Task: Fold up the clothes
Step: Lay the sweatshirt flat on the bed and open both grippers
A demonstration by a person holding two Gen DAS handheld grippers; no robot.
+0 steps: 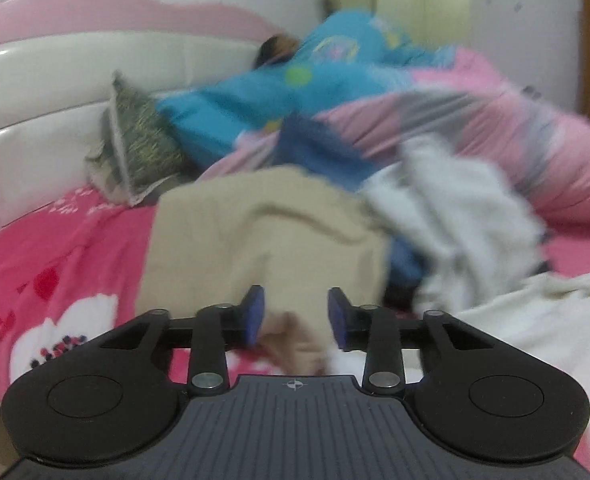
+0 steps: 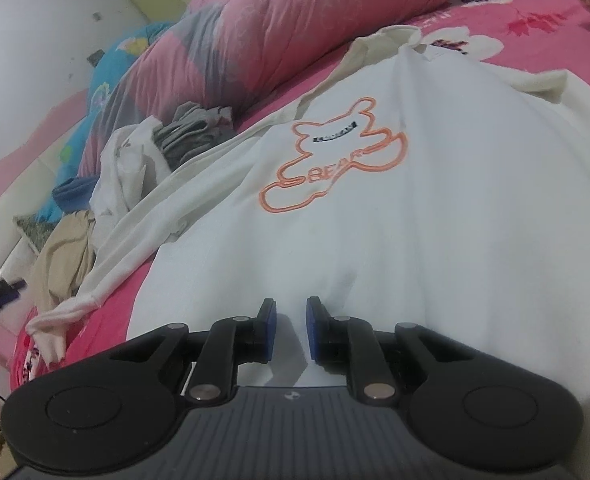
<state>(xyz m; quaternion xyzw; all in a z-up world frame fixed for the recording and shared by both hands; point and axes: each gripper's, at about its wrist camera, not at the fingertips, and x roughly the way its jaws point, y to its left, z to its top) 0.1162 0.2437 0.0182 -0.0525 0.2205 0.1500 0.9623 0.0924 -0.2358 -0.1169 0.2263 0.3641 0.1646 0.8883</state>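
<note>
A white T-shirt [image 2: 375, 220] with an orange bear outline lies spread on the pink bedsheet [image 2: 107, 320], one long sleeve [image 2: 107, 280] trailing left. My right gripper [image 2: 291, 328] is shut on the shirt's near edge, and creases in the cloth run out from its blue pads [image 2: 269, 328]. In the blurred left wrist view, my left gripper [image 1: 295, 316] stands open over the sheet, its pads apart and pressing on nothing. A beige garment [image 1: 255, 232] lies just beyond it. Part of the white shirt [image 1: 535, 320] shows at lower right.
A heap of clothes lies past the beige one: a crumpled white garment [image 1: 455, 220], a blue one [image 1: 319, 152] and grey ones [image 2: 195, 132]. Behind them are a rolled pink duvet [image 2: 295, 32], a blue quilt [image 1: 275, 92], a green pillow [image 1: 135, 148] and the white headboard [image 1: 55, 92].
</note>
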